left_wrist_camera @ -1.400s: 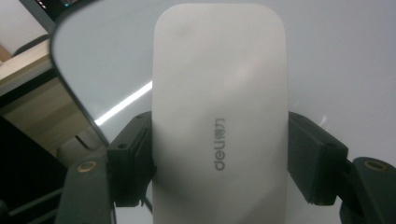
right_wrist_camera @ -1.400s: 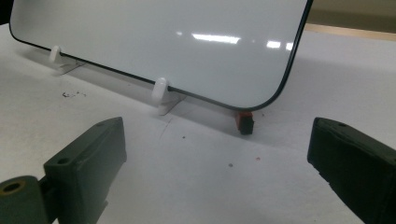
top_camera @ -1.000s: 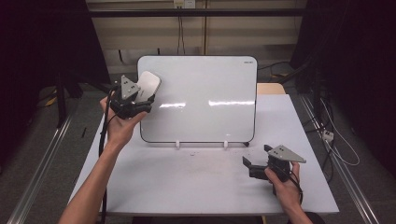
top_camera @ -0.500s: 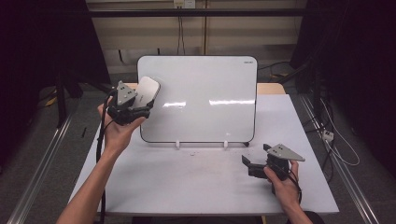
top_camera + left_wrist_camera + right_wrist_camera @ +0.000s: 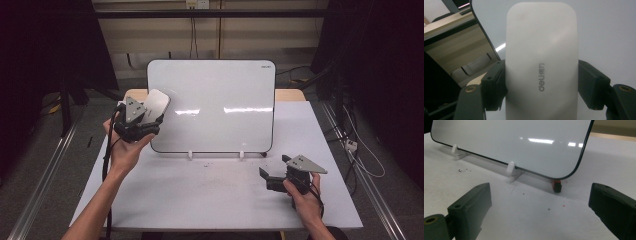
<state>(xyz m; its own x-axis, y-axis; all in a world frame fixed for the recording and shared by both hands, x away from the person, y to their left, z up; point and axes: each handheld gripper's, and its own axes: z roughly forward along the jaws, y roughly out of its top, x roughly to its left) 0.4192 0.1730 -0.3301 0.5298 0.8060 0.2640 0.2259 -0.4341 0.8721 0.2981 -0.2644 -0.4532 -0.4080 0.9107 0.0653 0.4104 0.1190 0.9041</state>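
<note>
Two hands work at the white worktop (image 5: 200, 195), each holding a gripper. The left hand (image 5: 125, 150) is raised at the left edge of the whiteboard (image 5: 220, 105), forearm reaching up from the bottom of the high view, palm under the left gripper (image 5: 145, 117), which points up and toward the board. Its jaws are clamped on a white eraser (image 5: 541, 62), one pad on each long side. The right hand (image 5: 302, 192) rests low on the worktop near the board's lower right corner, and the right gripper (image 5: 267, 177) lies roughly level, aimed left toward the board's foot; its jaws stand wide apart with nothing between them.

Grey lettering on the eraser's back reads "deli", followed by two Chinese characters, running along its length. A small dark mark sits in the board's top right corner, too small to read.

From the left gripper view the eraser's long axis runs straight out along the jaws, its rounded far end lying against the board's face. In the high view it tilts up and to the right, over the board's upper left part. The whiteboard stands tilted on small white clips (image 5: 511, 168).
</note>
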